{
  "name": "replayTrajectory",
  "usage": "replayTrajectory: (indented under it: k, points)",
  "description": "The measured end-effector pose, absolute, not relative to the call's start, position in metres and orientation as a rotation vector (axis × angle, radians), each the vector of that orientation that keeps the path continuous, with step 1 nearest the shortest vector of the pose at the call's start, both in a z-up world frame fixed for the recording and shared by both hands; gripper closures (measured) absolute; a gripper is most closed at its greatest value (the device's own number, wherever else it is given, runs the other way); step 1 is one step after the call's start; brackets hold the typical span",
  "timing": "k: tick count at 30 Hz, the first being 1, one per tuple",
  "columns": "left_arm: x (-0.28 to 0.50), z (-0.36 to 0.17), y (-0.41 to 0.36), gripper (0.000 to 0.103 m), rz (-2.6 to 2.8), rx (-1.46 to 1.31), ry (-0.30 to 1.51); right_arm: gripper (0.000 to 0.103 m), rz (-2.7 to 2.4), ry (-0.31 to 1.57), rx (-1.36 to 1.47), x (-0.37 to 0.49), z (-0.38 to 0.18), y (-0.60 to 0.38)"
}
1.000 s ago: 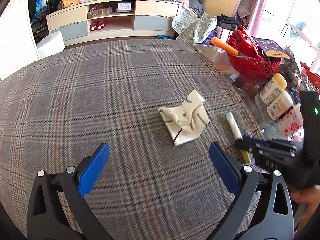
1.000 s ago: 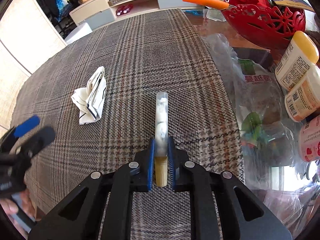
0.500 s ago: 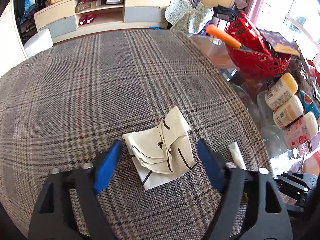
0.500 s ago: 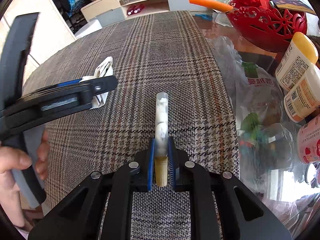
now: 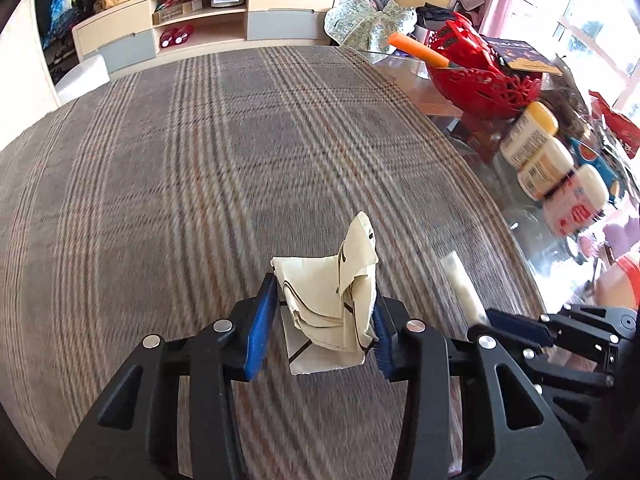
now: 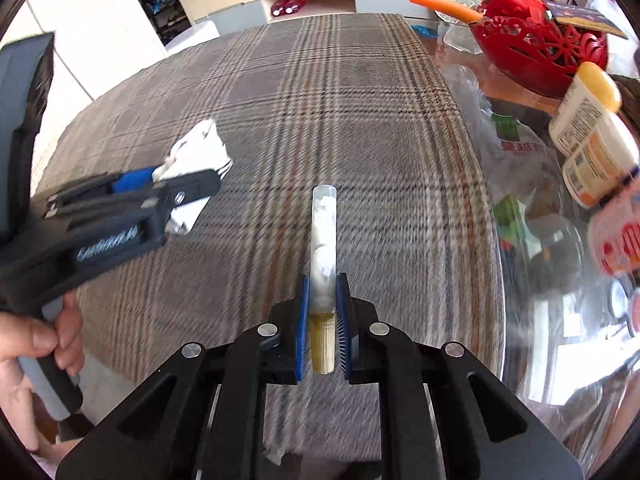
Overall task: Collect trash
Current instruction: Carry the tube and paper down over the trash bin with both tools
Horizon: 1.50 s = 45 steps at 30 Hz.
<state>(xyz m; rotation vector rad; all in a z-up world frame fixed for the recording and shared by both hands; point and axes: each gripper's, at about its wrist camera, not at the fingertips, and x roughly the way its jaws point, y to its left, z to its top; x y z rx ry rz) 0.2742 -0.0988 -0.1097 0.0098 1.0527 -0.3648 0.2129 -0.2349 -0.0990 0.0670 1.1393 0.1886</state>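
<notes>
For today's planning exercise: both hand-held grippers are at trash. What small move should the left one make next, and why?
Probably lift. The left hand-held gripper has been closing and its pads now squeeze the crumpled paper, which looks pinched; the right hand-held gripper already holds its tube.

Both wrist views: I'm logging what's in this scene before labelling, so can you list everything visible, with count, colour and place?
crumpled paper: one, cream with dark lines, between the left gripper's pads.
clear tube: one, white wads inside, tan end, clamped in the right gripper.
plaid cloth: one, grey-brown, covering the table.
red basket: one, far right on the glass top; orange handle sticking out.
bottles: three, cream and white, right edge.
plastic bags: clear, right of the cloth.
cabinet: one, beige and grey, far wall.
left hand-held gripper: black, blue pads, just been closing onto the paper.
right hand-held gripper: black, blue pads, shut.
hand: one, on the left gripper's handle.
</notes>
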Motion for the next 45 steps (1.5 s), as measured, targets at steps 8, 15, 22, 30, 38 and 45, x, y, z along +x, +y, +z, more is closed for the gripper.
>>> replayTrajectory:
  k: [8,15,22,30,38,45]
  points:
    - [0.174,-0.081,-0.065,0.062,-0.344,-0.031,1.049,0.089,0.214,1.118,0.065,0.143,-0.078,-0.215]
    - [0.079,-0.073,-0.044,0.062,-0.334,-0.072,1.019,0.089,0.273,1.083,0.083,0.07,-0.071,-0.201]
    - [0.015,-0.105,-0.028,0.061,-0.334,-0.106,1.015,0.089,0.313,1.101,0.102,0.019,-0.101,-0.194]
    - [-0.008,-0.165,-0.014,0.061,-0.327,-0.186,1.068,0.089,0.337,1.115,0.127,-0.002,-0.154,-0.183]
    - [-0.002,-0.198,-0.02,0.061,-0.358,-0.177,1.125,0.088,0.331,1.174,0.139,0.0,-0.19,-0.186]
    - [0.006,-0.219,-0.034,0.061,-0.355,-0.116,1.176,0.088,0.317,1.234,0.108,0.004,-0.208,-0.174]
